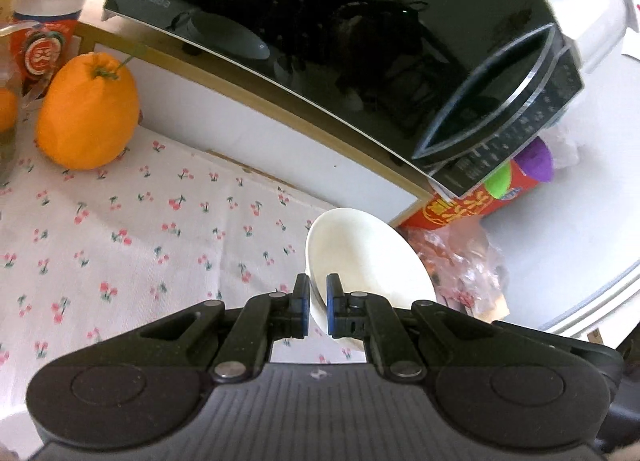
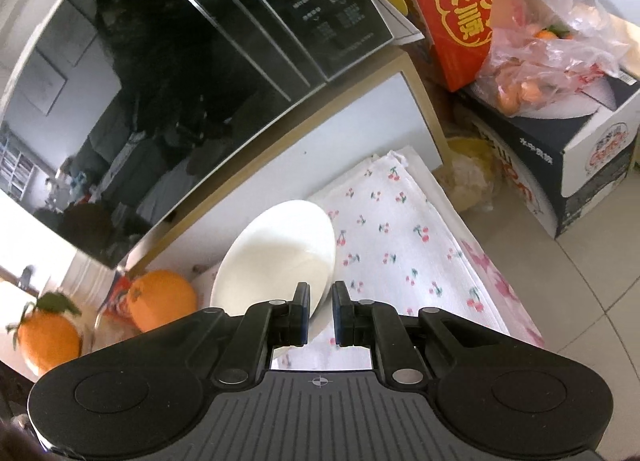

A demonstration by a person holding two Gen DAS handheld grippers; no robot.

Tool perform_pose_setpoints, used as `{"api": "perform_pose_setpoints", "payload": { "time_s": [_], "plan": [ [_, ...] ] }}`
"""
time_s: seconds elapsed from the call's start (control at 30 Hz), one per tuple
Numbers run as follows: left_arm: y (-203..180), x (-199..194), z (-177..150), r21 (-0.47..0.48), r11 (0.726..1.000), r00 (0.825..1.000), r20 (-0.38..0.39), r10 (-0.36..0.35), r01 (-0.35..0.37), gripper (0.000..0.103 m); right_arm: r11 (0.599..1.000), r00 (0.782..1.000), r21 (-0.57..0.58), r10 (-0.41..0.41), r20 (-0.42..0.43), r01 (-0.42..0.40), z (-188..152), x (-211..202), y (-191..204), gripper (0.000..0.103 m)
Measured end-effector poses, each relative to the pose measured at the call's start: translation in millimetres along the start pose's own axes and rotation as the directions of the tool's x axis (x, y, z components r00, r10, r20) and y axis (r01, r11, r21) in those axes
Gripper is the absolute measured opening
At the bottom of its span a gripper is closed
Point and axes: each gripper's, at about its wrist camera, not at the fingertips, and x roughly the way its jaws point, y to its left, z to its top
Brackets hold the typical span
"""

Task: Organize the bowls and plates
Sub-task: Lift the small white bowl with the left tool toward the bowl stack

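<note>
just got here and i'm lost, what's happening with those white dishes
A person holds a tool in each hand. The left tool is shut on the rim of a white bowl; the right tool is shut on the rim of a white plate. Both dishes are over the cherry-print cloth, in front of the black microwave.

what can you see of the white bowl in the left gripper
The white bowl is plain, glossy and looks ceramic, with a smooth round rim and an empty inside. It is tilted on edge, its opening facing the camera. The left gripper is shut on its near rim, one pad inside and one outside. It hangs over the cherry-print cloth, in front of the microwave.
</note>
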Motion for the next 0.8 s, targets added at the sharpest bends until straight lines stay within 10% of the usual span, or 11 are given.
{"api": "perform_pose_setpoints", "payload": {
  "time_s": [0.8],
  "plan": [
    [-7,-74,-46,0.024,0.997,0.997,-0.008,-0.078,0.078,0.008,0.999,1.000,-0.048,-0.004,0.026,0.005,-55,-75,7,0.012]
  ]
}}
